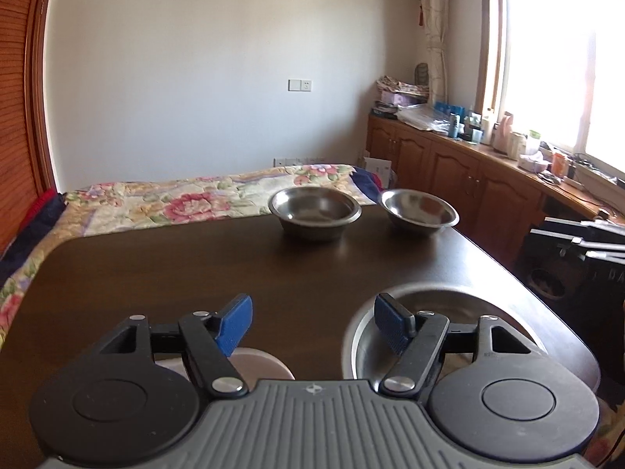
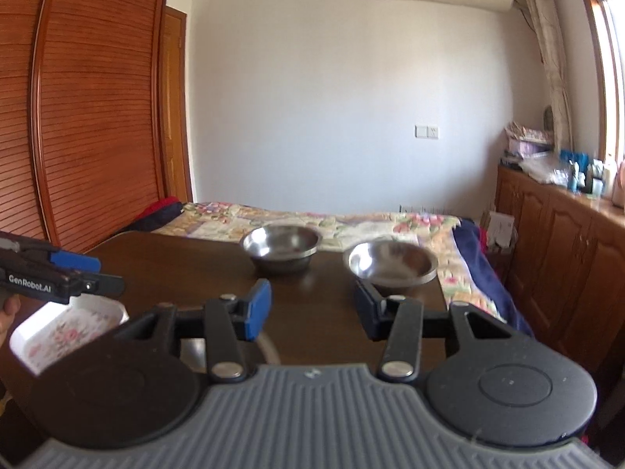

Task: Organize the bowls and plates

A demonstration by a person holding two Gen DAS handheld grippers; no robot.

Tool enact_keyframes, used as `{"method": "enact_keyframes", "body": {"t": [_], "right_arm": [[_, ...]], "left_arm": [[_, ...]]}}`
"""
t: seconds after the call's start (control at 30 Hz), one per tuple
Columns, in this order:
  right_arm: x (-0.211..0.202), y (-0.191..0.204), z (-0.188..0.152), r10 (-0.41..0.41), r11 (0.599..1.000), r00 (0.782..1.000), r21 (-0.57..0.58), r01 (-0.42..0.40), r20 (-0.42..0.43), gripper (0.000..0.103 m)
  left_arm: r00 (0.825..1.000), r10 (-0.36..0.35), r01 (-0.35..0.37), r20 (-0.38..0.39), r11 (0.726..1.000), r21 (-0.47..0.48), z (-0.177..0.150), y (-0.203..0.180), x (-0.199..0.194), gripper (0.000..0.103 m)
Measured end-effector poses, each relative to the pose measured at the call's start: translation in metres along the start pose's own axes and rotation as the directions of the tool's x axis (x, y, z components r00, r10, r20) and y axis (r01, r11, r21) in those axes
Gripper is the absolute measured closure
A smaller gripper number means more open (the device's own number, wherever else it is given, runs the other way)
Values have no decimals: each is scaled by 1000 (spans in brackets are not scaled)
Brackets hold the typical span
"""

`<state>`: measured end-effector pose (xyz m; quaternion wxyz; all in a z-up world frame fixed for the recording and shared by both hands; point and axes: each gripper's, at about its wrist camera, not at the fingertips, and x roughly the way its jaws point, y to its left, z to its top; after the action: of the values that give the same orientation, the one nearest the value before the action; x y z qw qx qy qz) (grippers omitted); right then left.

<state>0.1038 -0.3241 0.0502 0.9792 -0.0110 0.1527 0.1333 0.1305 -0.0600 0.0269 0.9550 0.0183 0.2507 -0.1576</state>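
dark wooden table (image 1: 195,273) by bed (image 1: 175,199), 2 steel bowls (image 1: 314,211)

Large bowl (image 1: 449,305) half-hidden, white tray (image 2: 66,332) — perhaps — partly covered

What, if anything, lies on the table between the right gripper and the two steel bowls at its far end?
Nothing: in the right wrist view only bare dark table separates the open right gripper from the two steel bowls.
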Motion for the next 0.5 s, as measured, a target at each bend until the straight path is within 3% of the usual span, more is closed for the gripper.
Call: {"method": "enact_keyframes", "body": {"t": [0.27, 0.5], "right_arm": [[40, -2, 24, 54, 996, 999, -67, -54, -2, 54], [72, -9, 34, 112, 993, 993, -42, -114, -45, 54]], "left_arm": [[1000, 20, -20, -5, 999, 32, 26, 6, 30, 30], [999, 15, -13, -32, 999, 42, 38, 13, 57, 30]]}}
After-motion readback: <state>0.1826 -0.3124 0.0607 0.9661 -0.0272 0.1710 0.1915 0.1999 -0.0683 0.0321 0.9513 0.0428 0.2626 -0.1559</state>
